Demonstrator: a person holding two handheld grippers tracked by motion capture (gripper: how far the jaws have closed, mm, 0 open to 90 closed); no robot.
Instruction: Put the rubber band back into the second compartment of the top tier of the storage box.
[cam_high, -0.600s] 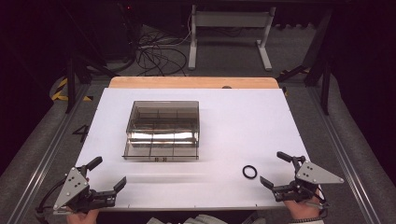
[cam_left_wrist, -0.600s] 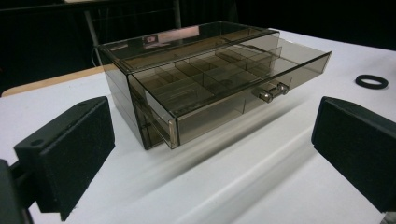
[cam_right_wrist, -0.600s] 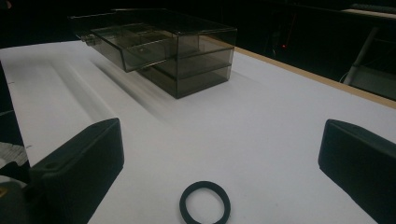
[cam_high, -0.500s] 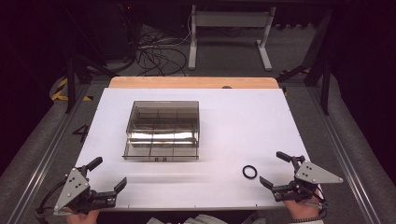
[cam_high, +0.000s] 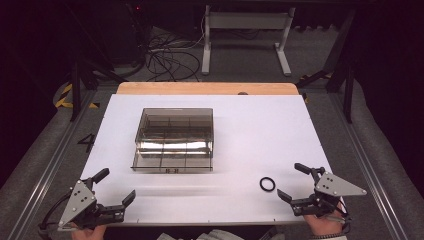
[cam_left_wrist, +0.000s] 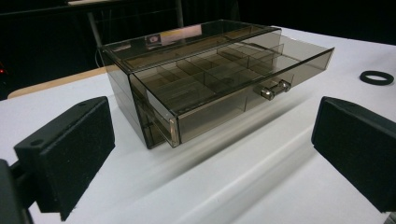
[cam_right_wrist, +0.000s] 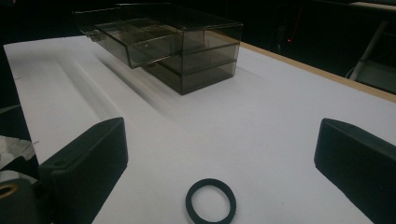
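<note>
A small label on the front bottom edge of the smoked clear drawer box (cam_high: 173, 141) is too small to read; a "4" is marked on the floor at the left of the high view. The box sits mid-table (cam_high: 260, 125), its top drawer pulled out. The black ring (cam_high: 267, 184) lies lower right, just beside the right hand-held gripper (cam_high: 295, 182). It and the left hand-held gripper (cam_high: 116, 185) are spread and empty. Nothing has shifted since the earlier frames.
</note>
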